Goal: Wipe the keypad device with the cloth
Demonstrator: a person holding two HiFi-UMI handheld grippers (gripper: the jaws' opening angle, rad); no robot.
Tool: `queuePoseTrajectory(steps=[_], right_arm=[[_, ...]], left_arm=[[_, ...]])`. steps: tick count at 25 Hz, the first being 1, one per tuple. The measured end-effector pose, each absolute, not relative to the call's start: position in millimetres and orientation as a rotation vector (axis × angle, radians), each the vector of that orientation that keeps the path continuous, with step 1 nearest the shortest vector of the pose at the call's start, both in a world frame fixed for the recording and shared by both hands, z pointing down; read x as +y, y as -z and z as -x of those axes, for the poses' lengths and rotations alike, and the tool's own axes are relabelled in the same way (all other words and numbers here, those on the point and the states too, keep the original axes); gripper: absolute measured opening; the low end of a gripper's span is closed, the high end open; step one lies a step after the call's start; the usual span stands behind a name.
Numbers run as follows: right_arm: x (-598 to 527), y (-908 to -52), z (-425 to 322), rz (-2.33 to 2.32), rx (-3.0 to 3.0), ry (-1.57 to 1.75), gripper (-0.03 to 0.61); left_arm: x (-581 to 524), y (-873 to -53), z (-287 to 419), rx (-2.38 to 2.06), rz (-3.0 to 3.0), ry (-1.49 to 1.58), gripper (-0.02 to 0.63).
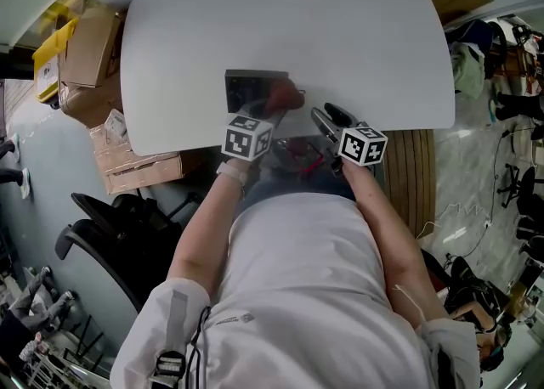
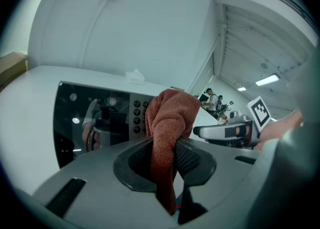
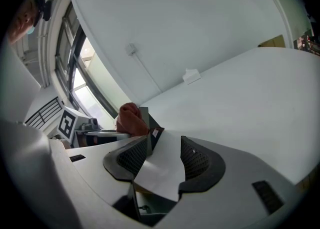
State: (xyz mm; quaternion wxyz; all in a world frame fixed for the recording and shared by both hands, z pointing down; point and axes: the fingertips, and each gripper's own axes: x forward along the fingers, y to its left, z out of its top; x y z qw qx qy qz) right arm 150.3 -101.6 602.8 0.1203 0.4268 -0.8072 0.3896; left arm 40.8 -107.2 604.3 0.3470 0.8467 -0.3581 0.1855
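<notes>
The keypad device (image 1: 253, 90) is laid flat and face up on the white table (image 1: 357, 47), close to the near edge. Its long side runs from left to right in the head view. In the left gripper view, its dark screen (image 2: 90, 118) is seen on the left and its round buttons (image 2: 136, 118) on the right. The red-brown cloth (image 2: 170, 115) is held tight between the jaws of the left gripper (image 2: 165, 153). The cloth is bunched up over the button end of the device, but whether it touches cannot be told. The right gripper (image 3: 162, 148) is held just to the right of the device. Its jaws are wide apart and nothing is held in them.
</notes>
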Motion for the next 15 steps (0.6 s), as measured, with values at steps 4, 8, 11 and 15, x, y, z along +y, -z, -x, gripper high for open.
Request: queuePoseTrajectory(steps=[4,8,11,15], right_arm=[[-97,-607,-144,-1.239,-2.355,-1.148,0.213],[-96,-607,-140,-1.238,-2.357,-1.146,0.213],[-94,-607,-138,-1.236,-2.358,-1.144,0.212],[-93,-607,-139,-1.24,-2.356,-1.141,0.213]], left_arm=[[-95,-620,-39,-0.91,-2.184,-0.49,0.084],[-96,-620,-37,-0.918,-2.191,-0.472,0.084],[-94,-621,-37,-0.902,-2.198,-0.47,0.084],[-91,-621,-35,-0.894,-2.171,-0.419,0.084]])
